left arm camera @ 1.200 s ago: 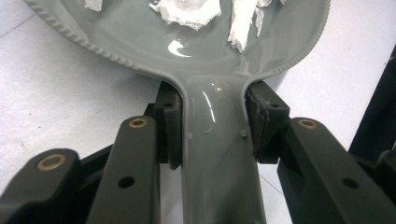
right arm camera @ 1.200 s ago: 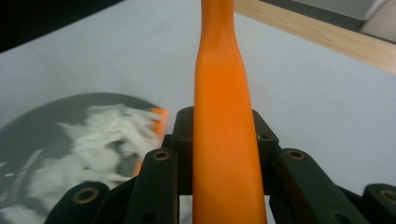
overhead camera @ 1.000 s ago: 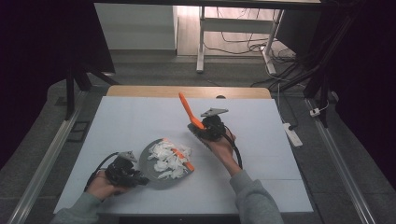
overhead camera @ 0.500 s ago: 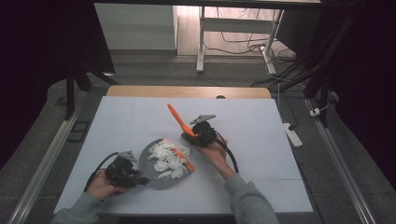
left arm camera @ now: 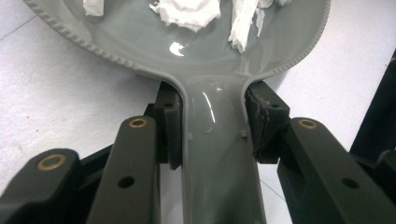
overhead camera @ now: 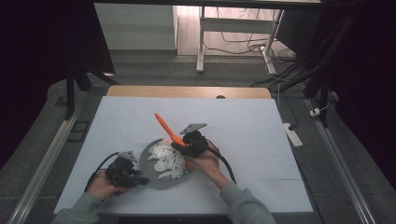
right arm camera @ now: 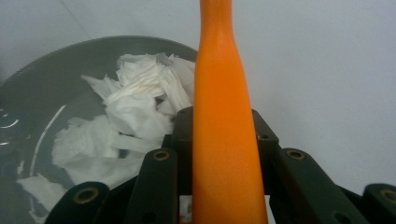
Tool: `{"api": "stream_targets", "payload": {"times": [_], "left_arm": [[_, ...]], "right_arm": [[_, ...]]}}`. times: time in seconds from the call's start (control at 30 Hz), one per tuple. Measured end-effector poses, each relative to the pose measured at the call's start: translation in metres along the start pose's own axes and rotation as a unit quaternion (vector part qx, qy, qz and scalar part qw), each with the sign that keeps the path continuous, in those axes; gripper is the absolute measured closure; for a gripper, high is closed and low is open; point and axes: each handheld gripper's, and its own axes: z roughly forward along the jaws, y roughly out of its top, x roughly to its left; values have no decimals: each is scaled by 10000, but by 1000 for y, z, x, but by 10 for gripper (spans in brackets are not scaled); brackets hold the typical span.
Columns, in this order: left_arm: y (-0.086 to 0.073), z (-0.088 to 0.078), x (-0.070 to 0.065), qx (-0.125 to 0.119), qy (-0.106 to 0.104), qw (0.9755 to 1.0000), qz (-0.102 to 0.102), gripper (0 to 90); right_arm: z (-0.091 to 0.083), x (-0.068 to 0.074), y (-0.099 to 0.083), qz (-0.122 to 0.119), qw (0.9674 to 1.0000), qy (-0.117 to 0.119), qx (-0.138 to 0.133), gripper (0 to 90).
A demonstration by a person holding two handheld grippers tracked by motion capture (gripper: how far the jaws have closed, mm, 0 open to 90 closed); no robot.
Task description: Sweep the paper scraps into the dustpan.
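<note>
A person sits at a pale grey tabletop [overhead camera: 261, 126] with a two-jaw gripper in each hand. The left gripper [overhead camera: 122, 171] has its jaws closed firmly on the flat handle of a shallow grey glossy plastic pan [left arm camera: 196, 70], one pad on each side of the handle; the pan lies on the tabletop just in front of the person, left of centre. Torn white tissue paper scraps [overhead camera: 168, 159] are heaped inside it. The right gripper [overhead camera: 189, 142] has its jaws clamped on a long tapered orange plastic utensil handle [right arm camera: 223, 140], which slants up and away to the left above the pan's far edge; its working end is hidden below the gripper, so its shape cannot be told.

The work in hand looks like stirring or scooping the scraps. To do it well, the left gripper should keep the pan pinned flat while the right lowers the utensil's hidden end into the heap from the right rim, moving slowly, since the light paper could flick over the low edge.

Compared with a second ago, the right hand has come leftward and nearer the person, from well beyond the pan to just over its right rim, and the orange handle leans more to the left. The left hand and the pan have not moved
</note>
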Motion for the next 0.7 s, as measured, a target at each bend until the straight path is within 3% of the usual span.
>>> {"api": "stream_targets", "payload": {"times": [0.13, 0.3, 0.7], "left_arm": [[0, 0, 0, -5, 10, 10000, 9, 613], [1, 1, -1, -10, 18, 10000, 8, 613], [0, 2, -2, -21, 29, 10000, 8, 613]], "right_arm": [[-7, 13, 4, 8, 9994, 313, -169, 705], [-19, 27, 9, -147, 9986, 402, -316, 705], [-35, 10, 5, 92, 9983, 178, -542, 705]]}}
